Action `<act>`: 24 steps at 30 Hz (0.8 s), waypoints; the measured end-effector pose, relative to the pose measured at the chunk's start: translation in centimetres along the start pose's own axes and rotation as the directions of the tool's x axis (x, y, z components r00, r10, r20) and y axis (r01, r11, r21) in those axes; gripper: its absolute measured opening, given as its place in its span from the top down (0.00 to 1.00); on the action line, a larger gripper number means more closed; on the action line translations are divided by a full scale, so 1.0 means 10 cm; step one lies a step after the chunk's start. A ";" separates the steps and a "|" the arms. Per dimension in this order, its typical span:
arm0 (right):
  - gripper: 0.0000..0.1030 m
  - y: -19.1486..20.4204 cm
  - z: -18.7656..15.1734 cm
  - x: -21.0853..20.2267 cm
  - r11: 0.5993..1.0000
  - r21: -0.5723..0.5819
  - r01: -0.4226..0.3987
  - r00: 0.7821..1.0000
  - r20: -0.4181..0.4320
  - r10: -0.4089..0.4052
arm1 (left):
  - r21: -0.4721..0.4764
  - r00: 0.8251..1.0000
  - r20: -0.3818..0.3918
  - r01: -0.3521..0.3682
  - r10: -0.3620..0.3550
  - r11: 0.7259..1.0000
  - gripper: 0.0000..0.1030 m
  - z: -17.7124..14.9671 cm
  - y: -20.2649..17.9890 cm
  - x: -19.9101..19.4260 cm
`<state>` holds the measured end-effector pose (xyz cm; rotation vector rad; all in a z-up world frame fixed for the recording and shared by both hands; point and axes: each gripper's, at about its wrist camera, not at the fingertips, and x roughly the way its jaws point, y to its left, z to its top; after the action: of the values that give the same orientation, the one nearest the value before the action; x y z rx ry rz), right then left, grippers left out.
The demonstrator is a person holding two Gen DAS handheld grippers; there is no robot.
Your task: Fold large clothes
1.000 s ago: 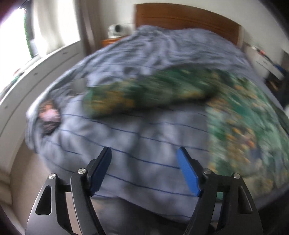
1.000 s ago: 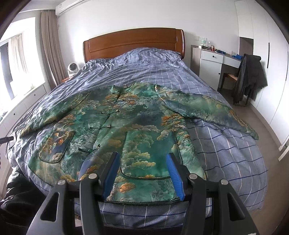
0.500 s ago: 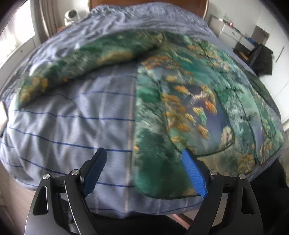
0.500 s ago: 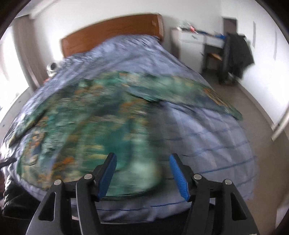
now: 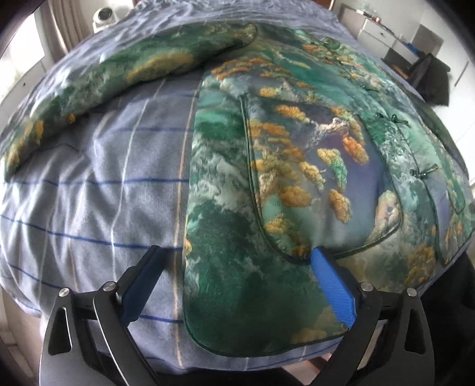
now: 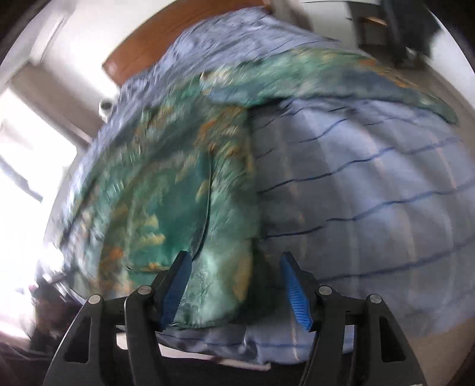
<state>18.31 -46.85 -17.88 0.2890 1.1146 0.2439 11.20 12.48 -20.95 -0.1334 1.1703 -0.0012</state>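
A green jacket printed with orange and white clouds lies spread flat, front up, on the bed. One sleeve stretches out to the left; the other sleeve stretches right in the blurred right wrist view. My left gripper is open, low over the jacket's lower left hem corner, which lies between its fingers. My right gripper is open over the jacket's lower right hem corner, close to the cloth. Neither holds anything.
The bed carries a blue-grey checked duvet and has a wooden headboard. A small white fan stands at the far left. A white desk and a chair with dark clothing stand at the right. A bright window is on the left.
Both grippers have dropped closer to the bed's foot edge. The left swung right onto the jacket's left hem corner. The right swung right and tilted onto the right hem corner.
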 end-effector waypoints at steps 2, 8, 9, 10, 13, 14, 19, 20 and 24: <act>0.39 0.06 -0.03 0.21 1.000 -0.022 0.013 0.999 -0.044 -0.014 | -0.014 0.998 -0.040 0.046 -0.047 0.999 0.19 -0.03 0.01 0.03; 0.88 0.25 -0.08 0.14 0.998 -0.045 0.037 0.999 -0.009 -0.037 | 0.035 0.995 -0.023 0.093 -0.092 0.995 0.85 -0.10 -0.03 -0.09; 0.88 0.29 -0.09 0.09 0.997 -0.056 0.045 0.999 0.000 -0.045 | 0.038 0.995 -0.022 0.101 -0.100 0.994 0.85 -0.11 -0.02 -0.12; 0.89 0.31 -0.09 0.05 0.996 -0.068 0.052 0.999 0.005 -0.052 | 0.044 0.994 -0.022 0.106 -0.105 0.993 0.86 -0.11 -0.02 -0.14; 0.89 0.37 -0.13 -0.06 0.994 -0.090 0.063 0.998 0.004 -0.063 | 0.040 0.992 -0.022 0.126 -0.125 0.991 0.87 -0.16 0.03 -0.23; 0.89 0.39 -0.15 -0.10 0.994 -0.090 0.060 0.998 0.000 -0.060 | 0.038 0.991 -0.021 0.132 -0.131 0.991 0.88 -0.19 0.07 -0.29; 0.89 0.44 -0.22 -0.20 0.994 -0.097 0.049 0.999 -0.010 -0.050 | 0.062 0.994 -0.035 0.101 -0.099 0.993 0.85 -0.31 0.11 -0.32; 0.89 0.41 -0.22 -0.17 0.994 -0.092 0.054 0.998 -0.012 -0.055 | 0.064 0.995 -0.041 0.092 -0.089 0.994 0.83 -0.26 0.11 -0.28; 0.85 0.24 -0.13 0.06 0.997 -0.030 0.077 0.997 -0.015 -0.078 | 0.073 0.999 -0.028 0.025 -0.023 0.997 0.70 -0.19 0.05 -0.23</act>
<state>17.22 -44.23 -18.07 0.2175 1.1345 0.1940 8.52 12.90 -19.61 -0.0823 1.1937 -0.0672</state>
